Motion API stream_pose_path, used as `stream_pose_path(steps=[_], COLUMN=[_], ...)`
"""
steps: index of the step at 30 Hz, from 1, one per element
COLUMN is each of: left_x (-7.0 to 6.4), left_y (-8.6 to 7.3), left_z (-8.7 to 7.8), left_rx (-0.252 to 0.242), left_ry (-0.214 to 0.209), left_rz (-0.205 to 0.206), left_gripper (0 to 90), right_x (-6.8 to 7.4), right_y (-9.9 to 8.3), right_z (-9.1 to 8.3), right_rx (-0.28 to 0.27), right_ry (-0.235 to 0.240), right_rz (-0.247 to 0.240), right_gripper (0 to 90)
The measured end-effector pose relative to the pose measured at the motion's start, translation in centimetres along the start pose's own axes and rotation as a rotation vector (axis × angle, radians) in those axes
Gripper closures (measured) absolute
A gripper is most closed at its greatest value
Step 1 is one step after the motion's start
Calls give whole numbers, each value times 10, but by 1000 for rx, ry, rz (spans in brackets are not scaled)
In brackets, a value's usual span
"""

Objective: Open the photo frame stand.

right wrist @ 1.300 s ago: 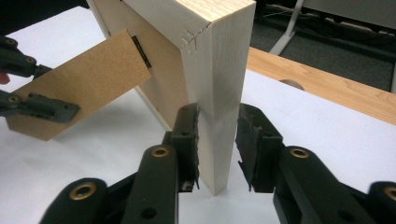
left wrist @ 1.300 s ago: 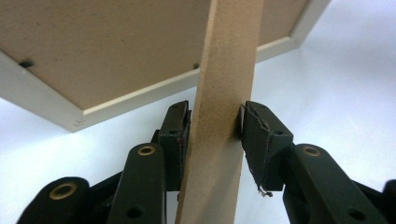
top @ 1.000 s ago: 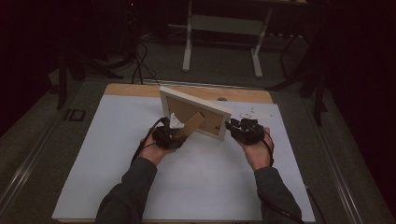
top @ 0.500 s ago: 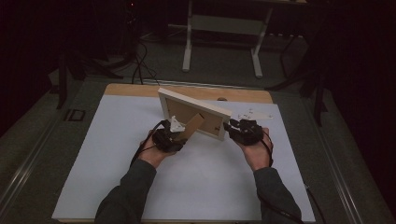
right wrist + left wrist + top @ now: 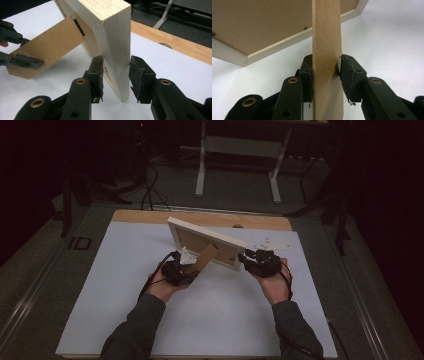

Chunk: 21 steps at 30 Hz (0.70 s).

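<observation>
Two grippers work one object: a pale wood rectangular picture frame (image 5: 210, 241) w/ a brown fibreboard back, standing tilted on the white table cover (image 5: 115, 290), roughly centre and toward the far side, between the hands. Its back faces the person.

Left gripper (image 5: 326, 72): jaws closed in on the brown fibreboard easel strut (image 5: 326, 50) that swings out from the frame's back. Left pad is flat against the strut; right pad touches it near the top edge, w/ a sliver of gap lower down. So: holding the strut, narrow.

Right gripper (image 5: 116, 75): jaws straddle the frame's right-hand side rail (image 5: 118, 47) near its lower corner. Both pads sit close to the wood, but a small gap seems to show on each side; looks like a loose bracket more than a clamp, can't tell for sure.

Handling, as judgement: frame prob. light, stiff, wood rails won't flex. Whether the front has glass isn't visible; if so, fragile, don't let it tip forward. Smooth painted wood may slip in the pads, so grip square across the rail, not on the corner. Strut is thin board on a small hinge (image 5: 79, 27), the weak spot: it'd bend or tear off if levered hard. Best to take it near its free end, move it gently in its swing plane, and steady the frame by the rail.
</observation>
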<state>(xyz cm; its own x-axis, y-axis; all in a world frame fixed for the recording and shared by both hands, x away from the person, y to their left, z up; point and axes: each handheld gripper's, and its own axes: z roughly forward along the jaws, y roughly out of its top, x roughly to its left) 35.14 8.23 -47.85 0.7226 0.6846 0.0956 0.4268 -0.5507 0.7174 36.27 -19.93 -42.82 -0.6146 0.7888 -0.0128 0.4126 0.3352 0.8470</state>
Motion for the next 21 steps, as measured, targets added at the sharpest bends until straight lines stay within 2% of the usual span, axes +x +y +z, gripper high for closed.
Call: stream_pose_path(steps=[9, 15, 21], left_x=[-1, -1, -1], left_y=[-8, -12, -13], left_z=[0, -2, -3], left_rx=[7, -4, -8], left_ry=[1, 3, 6], left_rz=[0, -10, -8], left_gripper=[678, 689, 689], right_x=[2, 6, 8], right_y=[-5, -11, -14], right_z=[-4, -5, -8], right_rx=[-6, 4, 8], right_ry=[30, 44, 33], right_rz=[6, -12, -18], right_gripper=[629, 617, 622])
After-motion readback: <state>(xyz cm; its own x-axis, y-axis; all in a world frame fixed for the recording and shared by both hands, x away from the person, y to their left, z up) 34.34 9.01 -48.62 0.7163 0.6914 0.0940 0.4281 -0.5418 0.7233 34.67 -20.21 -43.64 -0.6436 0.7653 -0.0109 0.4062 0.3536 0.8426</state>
